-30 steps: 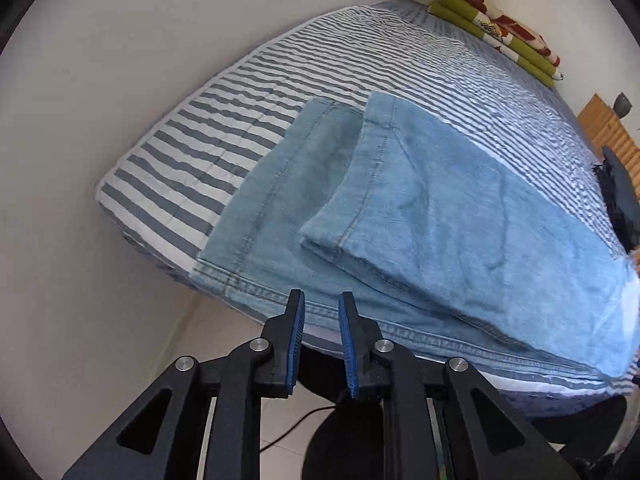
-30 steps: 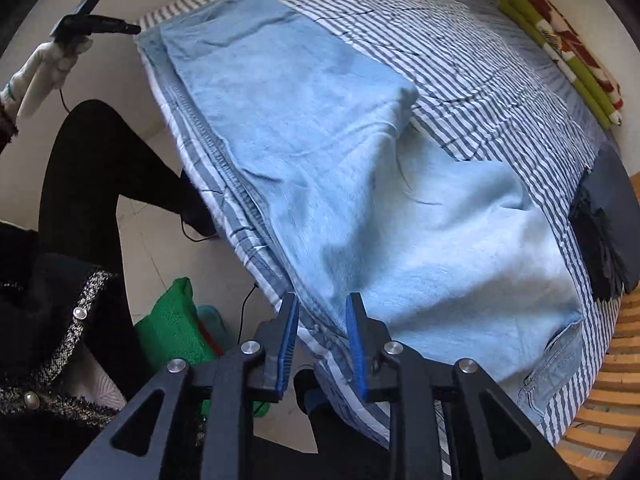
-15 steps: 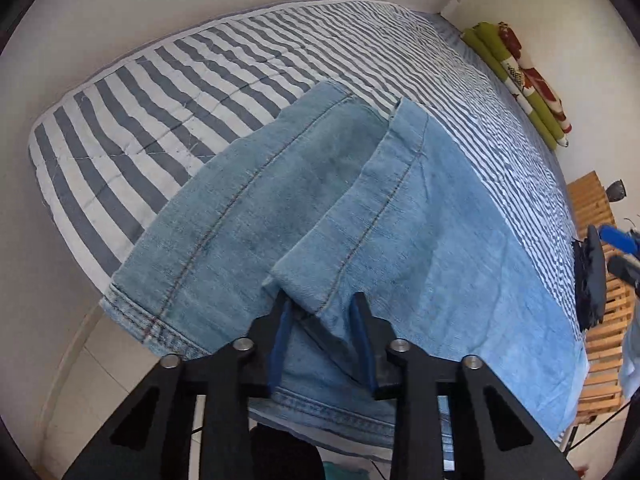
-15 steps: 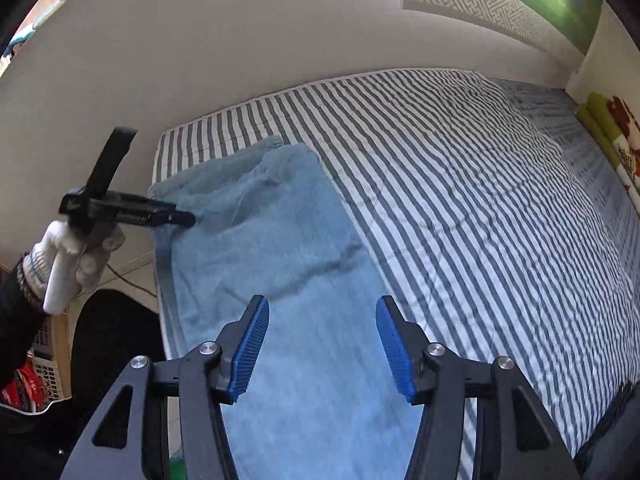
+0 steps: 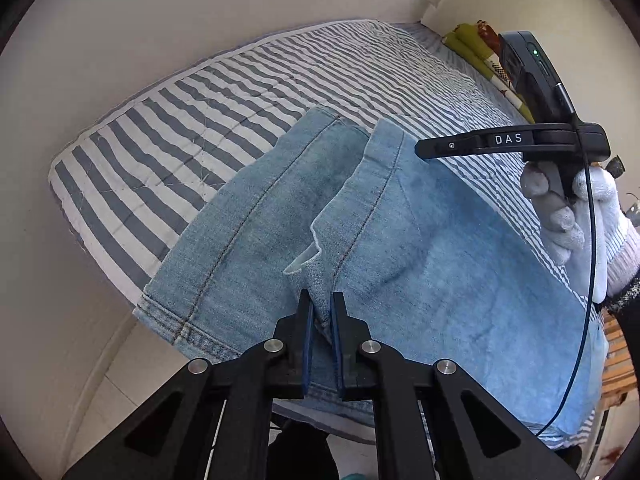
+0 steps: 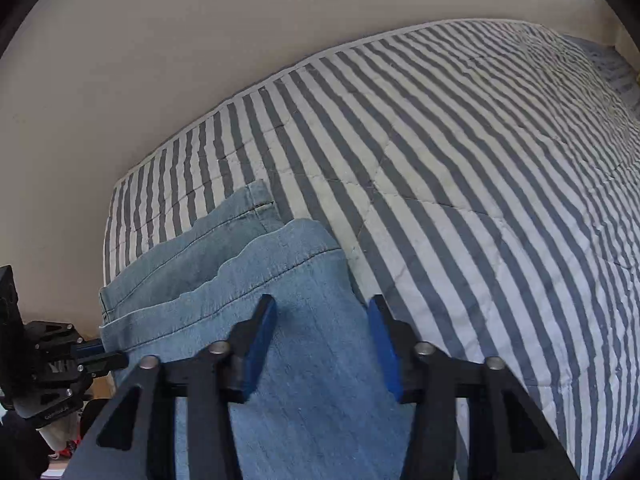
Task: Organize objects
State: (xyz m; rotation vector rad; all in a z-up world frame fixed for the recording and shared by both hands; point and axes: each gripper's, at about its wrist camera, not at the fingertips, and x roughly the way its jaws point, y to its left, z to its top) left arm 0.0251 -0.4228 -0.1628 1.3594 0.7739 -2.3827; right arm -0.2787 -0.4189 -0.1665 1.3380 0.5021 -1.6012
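Note:
Light blue jeans [image 5: 420, 248] lie folded on a striped bed [image 5: 224, 92], their leg hems near the bed's corner. My left gripper [image 5: 320, 312] is shut on the near corner of the upper leg's hem and lifts it a little. My right gripper [image 6: 320, 320] is open, its blue pads either side of the upper leg [image 6: 320, 360] close to the hem's far corner. The right gripper also shows in the left wrist view [image 5: 432, 148], held by a white-gloved hand above the hem. The left gripper shows at the left edge of the right wrist view [image 6: 100, 356].
A beige wall [image 6: 200, 60] runs along the far side of the bed. A green and red pillow [image 5: 476, 44] lies at the bed's far end. A wooden slatted frame [image 5: 616, 360] stands at the right. Tiled floor [image 5: 112, 392] lies below the bed's corner.
My left gripper closed on the upper hem's corner and raised it. My right gripper opened, swung over the bed and came down by the hem's far corner.

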